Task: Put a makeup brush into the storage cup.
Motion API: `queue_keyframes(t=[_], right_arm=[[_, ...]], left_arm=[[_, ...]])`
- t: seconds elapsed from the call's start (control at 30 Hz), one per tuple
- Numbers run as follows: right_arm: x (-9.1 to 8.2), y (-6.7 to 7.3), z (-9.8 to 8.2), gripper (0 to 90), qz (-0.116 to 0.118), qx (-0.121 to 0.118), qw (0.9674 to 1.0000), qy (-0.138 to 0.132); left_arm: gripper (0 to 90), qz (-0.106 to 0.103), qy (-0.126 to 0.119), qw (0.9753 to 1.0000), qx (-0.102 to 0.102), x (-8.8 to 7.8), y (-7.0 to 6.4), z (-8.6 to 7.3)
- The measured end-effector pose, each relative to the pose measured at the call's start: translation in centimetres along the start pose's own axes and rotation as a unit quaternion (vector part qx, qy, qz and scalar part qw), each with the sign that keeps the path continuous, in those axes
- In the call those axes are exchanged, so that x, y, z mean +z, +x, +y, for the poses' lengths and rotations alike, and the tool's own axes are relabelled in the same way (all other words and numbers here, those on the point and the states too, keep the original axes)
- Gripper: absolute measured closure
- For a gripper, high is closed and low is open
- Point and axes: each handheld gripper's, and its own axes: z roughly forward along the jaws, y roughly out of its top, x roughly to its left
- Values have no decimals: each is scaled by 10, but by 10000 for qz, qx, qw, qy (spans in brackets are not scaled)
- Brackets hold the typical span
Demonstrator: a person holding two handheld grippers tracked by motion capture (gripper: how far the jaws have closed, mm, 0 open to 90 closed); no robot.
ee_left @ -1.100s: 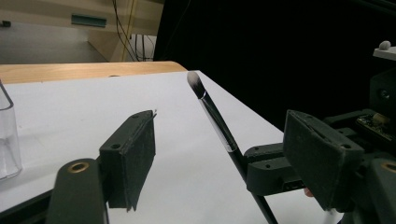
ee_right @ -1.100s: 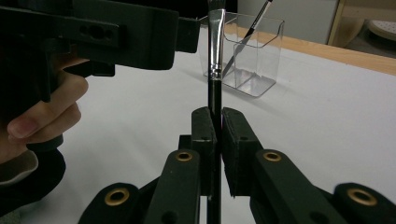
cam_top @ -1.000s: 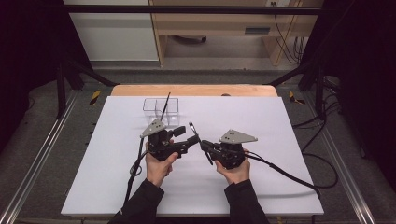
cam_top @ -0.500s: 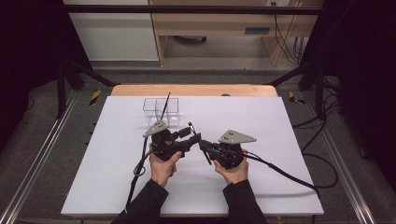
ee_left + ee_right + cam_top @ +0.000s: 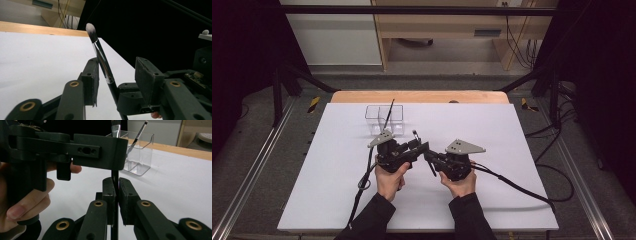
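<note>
I'm looking down on a white table top [image 5: 337, 165] w/ both hands near the middle, grippers nose to nose. Left gripper [image 5: 421, 147] sits in the left hand [image 5: 389, 175], pointing right; right gripper [image 5: 431, 159] sits in the right hand [image 5: 459, 184], pointing left and a bit away from me. Their tips are just beside each other.

The thing being handled is a makeup brush [image 5: 100, 53]: black handle, silver ferrule, white-and-grey bristle tip. In the right gripper view its handle [image 5: 114, 178] stands upright btw. my two pads, which are pressed in narrow on it, so the right one is clamped on the brush. In the left gripper view the same brush rises btw. the left jaws, tilted, bristles up and off the table. Left jaws stand wide apart; the handle lies close against the near-side pad [image 5: 91, 75], can't tell if it actually touches. The other pad is clear of it.

Farther back on the table, near the wooden edge [image 5: 419, 96], is a clear plastic box [image 5: 384, 120], upright, open top. A second thin brush [image 5: 138, 135] leans inside it, tip up, poking above the rim. Box is apart from both grippers, behind the left one.

Cables trail from each gripper toward me.
</note>
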Motion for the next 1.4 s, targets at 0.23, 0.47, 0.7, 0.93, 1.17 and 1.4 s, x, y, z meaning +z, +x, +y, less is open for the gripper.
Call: queue_keyframes(t=[0.23, 0.47, 0.7, 0.93, 1.17, 1.4], right_arm=[[0, 0, 0, 844, 3, 13, 10000, -18], [0, 1, 0, 844, 42, 34, 10000, -70], [0, 2, -1, 843, 51, 17, 9999, -95], [0, 2, -1, 842, 74, 35, 9999, -73], [-1, 2, 0, 831, 109, 29, 9999, -104], [-4, 0, 2, 744, 83, 22, 10000, 51]], left_arm=[[629, 16, -67, 9999, -106, 0, -1, -1], [716, 38, -23, 9997, -242, 1, 0, -2], [827, 26, -12, 9996, -293, 1, -1, -3], [831, 43, 7, 9998, -213, 1, -2, -3], [832, 68, -31, 10000, -44, -2, -3, -3], [832, 203, -72, 9996, 171, -8, -3, 1]])
